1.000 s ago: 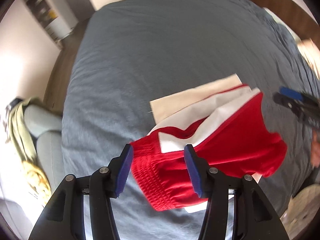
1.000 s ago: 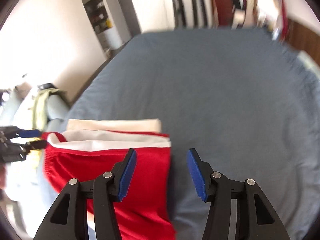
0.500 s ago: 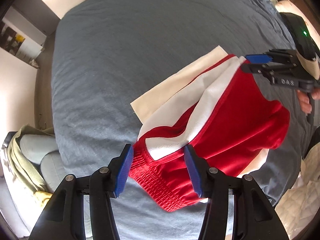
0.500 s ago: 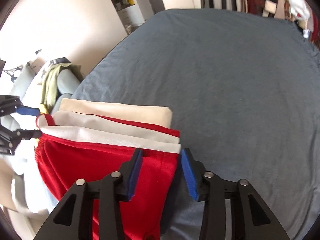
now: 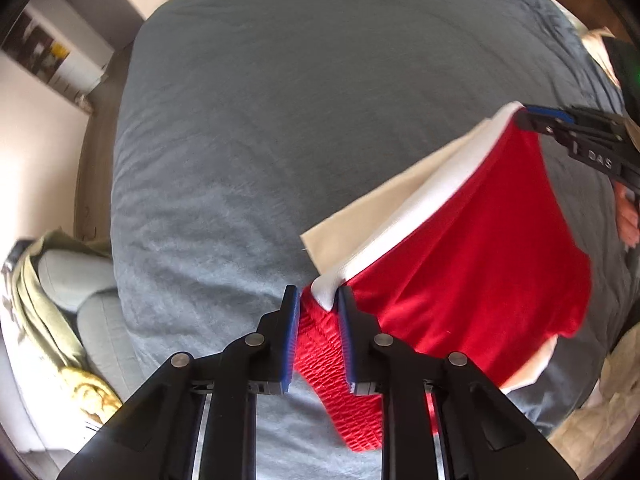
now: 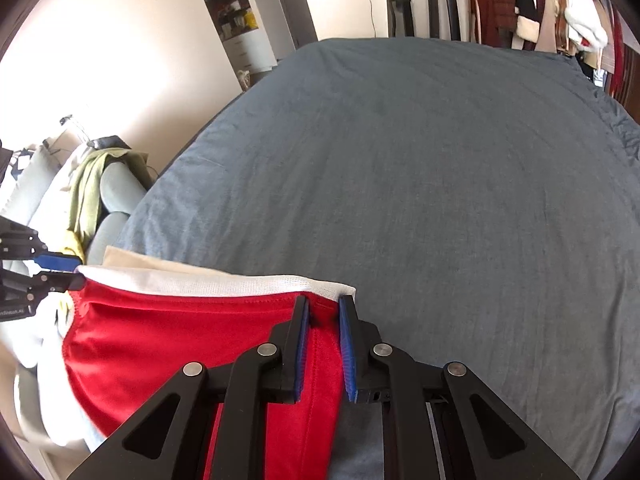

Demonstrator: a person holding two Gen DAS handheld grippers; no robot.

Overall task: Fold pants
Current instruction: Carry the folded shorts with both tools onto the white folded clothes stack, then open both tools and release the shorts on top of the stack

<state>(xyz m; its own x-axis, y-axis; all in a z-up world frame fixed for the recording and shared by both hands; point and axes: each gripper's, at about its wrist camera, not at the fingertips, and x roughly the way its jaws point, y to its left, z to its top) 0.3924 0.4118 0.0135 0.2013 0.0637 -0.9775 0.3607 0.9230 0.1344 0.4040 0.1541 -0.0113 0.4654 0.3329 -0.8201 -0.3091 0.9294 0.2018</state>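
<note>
We've got one pair of red pants (image 5: 476, 256) with a white side stripe, and both claws are clamped on it. Our left claw (image 5: 319, 308) is angled down over the bed (image 5: 280, 100), its blue pads pinched narrow on the ribbed red waistband corner, with a bit of the white stripe caught right between the tips. From there the fabric runs off to the claw's right and up toward the right claw (image 5: 536, 118), which shows at the far edge of the left wrist view with a hand (image 5: 628, 216) behind it. In the right wrist view, our right claw (image 6: 323, 312) is also tilted down toward the bed, jaws closed to a narrow gap on the hem corner of the leg, red cloth and seam sitting between the pads. The pants stretch out to its left, where the left claw (image 6: 60, 270) grips the other end. The edge between the two claws looks taut, and the rest of the red hangs down toward us. One cream cloth (image 5: 384, 208) sits just past the white stripe; can't tell whether it's part of the pants. Off the bed's left side there's one grey chair (image 6: 116, 196) with an olive garment (image 6: 88, 184) draped over it.
</note>
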